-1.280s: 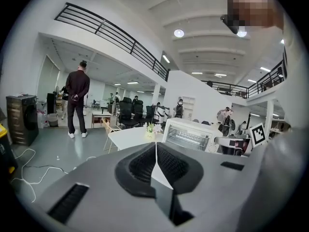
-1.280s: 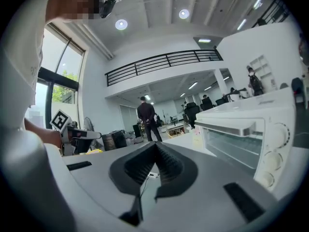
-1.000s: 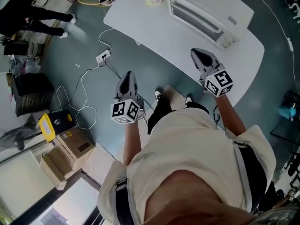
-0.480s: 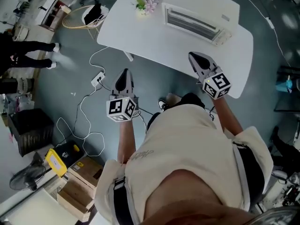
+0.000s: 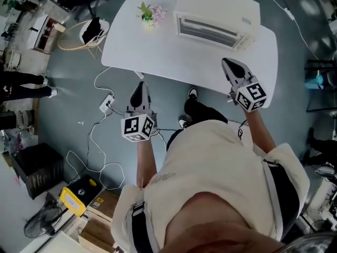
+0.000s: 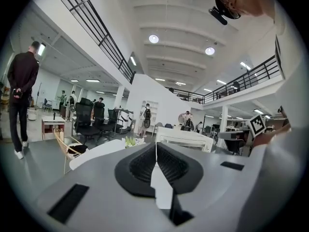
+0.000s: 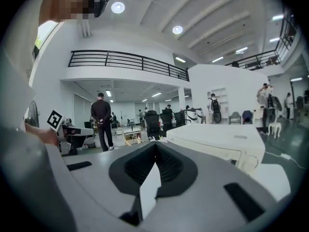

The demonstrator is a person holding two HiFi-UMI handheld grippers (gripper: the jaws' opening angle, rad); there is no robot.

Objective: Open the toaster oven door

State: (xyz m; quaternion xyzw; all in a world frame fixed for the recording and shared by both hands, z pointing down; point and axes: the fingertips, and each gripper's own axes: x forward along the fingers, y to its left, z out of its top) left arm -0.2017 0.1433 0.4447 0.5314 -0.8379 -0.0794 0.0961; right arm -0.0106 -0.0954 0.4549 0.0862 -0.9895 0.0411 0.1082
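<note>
Toward the frame's upper middle the toaster oven [image 5: 218,4] sits on the worktop [image 5: 158,57], apart from the right claw [image 5: 229,66] and left claw [image 5: 140,88], both clenched empty; reaching unopened would likely shove it, not catch its door [image 5: 208,28].

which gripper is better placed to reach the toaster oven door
Right. The right gripper is over the table, just short of the toaster oven; the left gripper hangs off the table's edge, farther away.

No legible text anywhere.
</note>
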